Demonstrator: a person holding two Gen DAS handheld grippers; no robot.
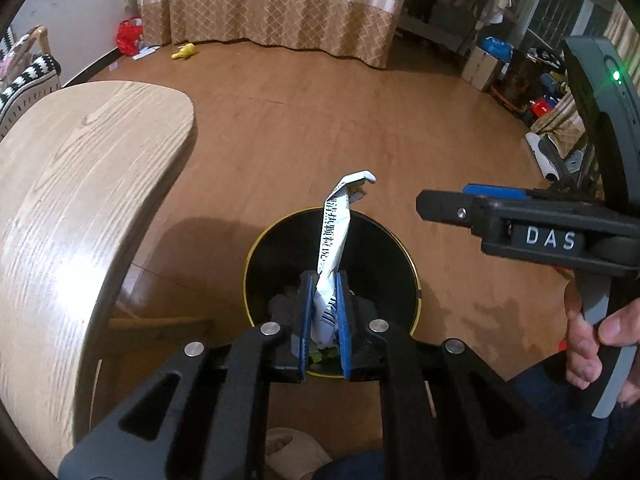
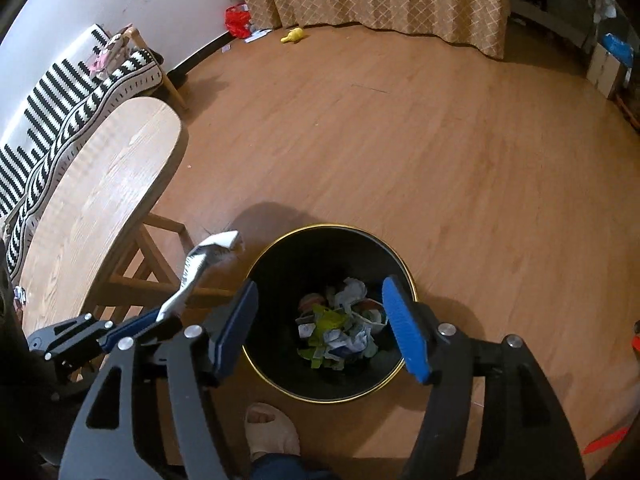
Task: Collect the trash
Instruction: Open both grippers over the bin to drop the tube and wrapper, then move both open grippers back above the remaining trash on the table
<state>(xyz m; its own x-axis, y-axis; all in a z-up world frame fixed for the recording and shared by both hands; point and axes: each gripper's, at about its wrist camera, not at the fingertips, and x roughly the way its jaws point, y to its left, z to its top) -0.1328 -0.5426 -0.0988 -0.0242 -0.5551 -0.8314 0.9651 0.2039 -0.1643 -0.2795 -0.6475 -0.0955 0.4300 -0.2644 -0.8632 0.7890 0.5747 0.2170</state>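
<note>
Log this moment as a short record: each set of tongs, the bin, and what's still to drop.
left tongs: shut on the white wrapper, above the bin
right tongs: open, nothing between them, over the bin
bin: black with a gold rim, on the wooden floor, crumpled trash inside
still to drop: the white wrapper
</note>
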